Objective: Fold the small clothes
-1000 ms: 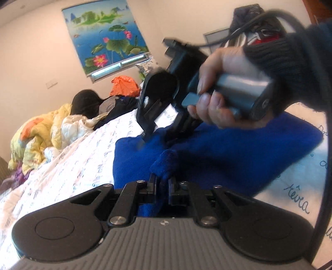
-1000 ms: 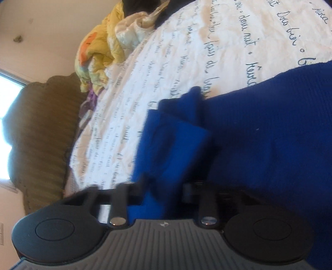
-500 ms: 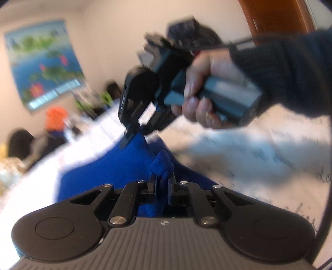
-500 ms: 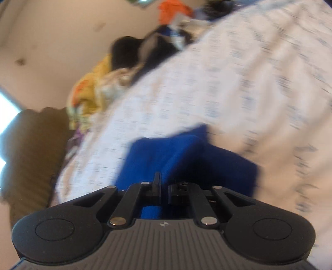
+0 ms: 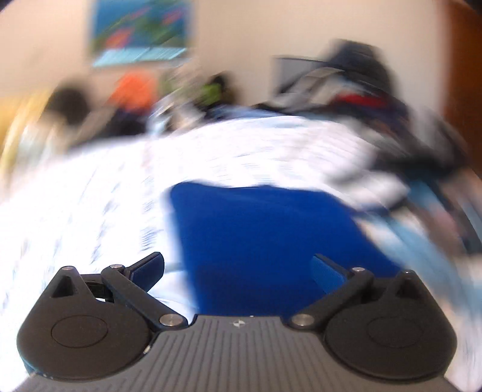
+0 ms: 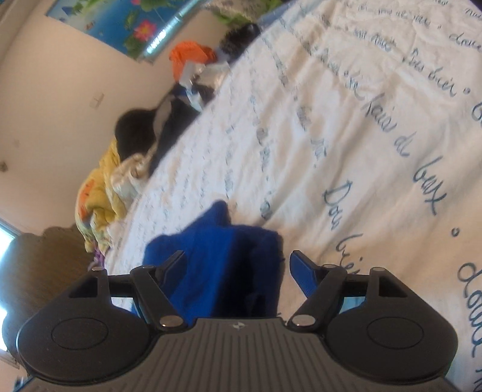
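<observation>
Both grippers have let go: a second ago each pinched a bunched tip of the blue garment (image 5: pixel 271 241), and their jaws have just been opening, so the cloth now lies released on the bed. Seen from the left wrist, the left gripper (image 5: pixel 238 268) stands spread wide, its blue-faced pads apart at 8 and 4 o'clock of the frame's lower half, and neither pad presses on the fabric; the garment spreads flat ahead of it toward 12 o'clock as a deep, even blue slab with a straight far edge, on the white bedsheet (image 5: pixel 90 196) printed with blue script. This view is smeared by motion, and the hand and second tool that filled it earlier are gone from it. From the right wrist, the right gripper (image 6: pixel 238 271) is likewise parted, with a thick, rumpled fold of the same blue cloth rising between the pads, a dark crease running down its middle and a small peak at 12 o'clock; the left finger overlaps the cloth in the picture, the right stands clear of it, and whether the left pad touches cannot be told. A heap of clothes (image 6: pixel 192 69) lines the bed's far edge at 11 o'clock, a yellow quilt (image 6: pixel 99 193) at 9 o'clock, a lotus poster (image 6: pixel 120 24) on the wall above.
</observation>
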`<state>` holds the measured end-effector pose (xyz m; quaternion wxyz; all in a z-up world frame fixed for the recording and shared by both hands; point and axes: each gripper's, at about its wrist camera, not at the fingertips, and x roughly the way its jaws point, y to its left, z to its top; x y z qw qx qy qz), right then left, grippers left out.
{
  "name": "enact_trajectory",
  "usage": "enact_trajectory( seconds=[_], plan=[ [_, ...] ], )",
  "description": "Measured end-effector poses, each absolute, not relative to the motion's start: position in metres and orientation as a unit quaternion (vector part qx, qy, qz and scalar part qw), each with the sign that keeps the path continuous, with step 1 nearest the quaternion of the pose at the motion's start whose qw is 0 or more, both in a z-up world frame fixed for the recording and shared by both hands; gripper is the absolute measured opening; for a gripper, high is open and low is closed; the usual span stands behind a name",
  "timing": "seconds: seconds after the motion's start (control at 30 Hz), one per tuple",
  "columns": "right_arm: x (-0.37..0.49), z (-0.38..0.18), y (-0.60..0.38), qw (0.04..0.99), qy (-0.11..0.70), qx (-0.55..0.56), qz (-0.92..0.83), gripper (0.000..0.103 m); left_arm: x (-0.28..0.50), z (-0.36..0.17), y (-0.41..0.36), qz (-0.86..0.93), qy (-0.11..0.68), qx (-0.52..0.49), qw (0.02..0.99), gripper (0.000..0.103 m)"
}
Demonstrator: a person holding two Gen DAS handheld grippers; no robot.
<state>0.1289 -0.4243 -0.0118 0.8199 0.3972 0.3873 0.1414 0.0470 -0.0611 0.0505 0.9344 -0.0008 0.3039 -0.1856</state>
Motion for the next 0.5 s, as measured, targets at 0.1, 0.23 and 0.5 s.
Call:
enact_trajectory(
  seconds=[0.1,0.23,0.5],
  plan=[
    [0.135,-0.011,-0.409,0.822,0.394,0.381,0.156,0.075,0.117,0.037,-0.034,-0.154,0.387,-0.156,0.896,0.082],
    [0.143,-0.007,-0.385,0.835,0.419,0.325,0.152,0.020,0.169,0.030,-0.041,-0.163,0.423,-0.170,0.875,0.025],
    [0.118,0.042,-0.346,0.854,0.366,0.308,0.205,0.014,0.130,0.094,-0.013,-0.173,0.343,-0.115,0.916,0.017]
  ],
)
